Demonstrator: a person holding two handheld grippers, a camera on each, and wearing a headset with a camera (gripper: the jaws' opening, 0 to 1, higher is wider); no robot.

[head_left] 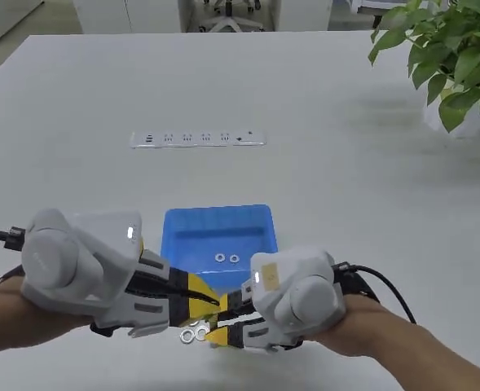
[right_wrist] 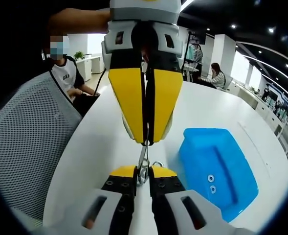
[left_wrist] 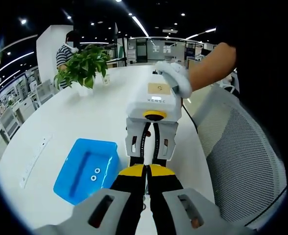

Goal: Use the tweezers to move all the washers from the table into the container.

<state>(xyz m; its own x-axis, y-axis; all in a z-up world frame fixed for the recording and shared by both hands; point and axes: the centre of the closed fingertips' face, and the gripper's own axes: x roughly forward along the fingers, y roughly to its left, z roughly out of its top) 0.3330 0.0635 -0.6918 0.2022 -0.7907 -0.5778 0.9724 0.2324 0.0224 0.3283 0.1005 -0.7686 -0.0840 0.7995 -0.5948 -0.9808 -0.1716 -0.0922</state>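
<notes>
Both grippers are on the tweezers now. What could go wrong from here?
1. The tweezers are a thin span pinched by the left gripper and the right gripper; if either lets go early, they could swing or drop.
2. The washers on the table lie just under the jaws, beside the blue container; a jaw might knock them away.

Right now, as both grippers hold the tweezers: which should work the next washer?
Right, likely: the right tongs pinch the tweezers beside the loose washers; left tongs hold their other end.
</notes>
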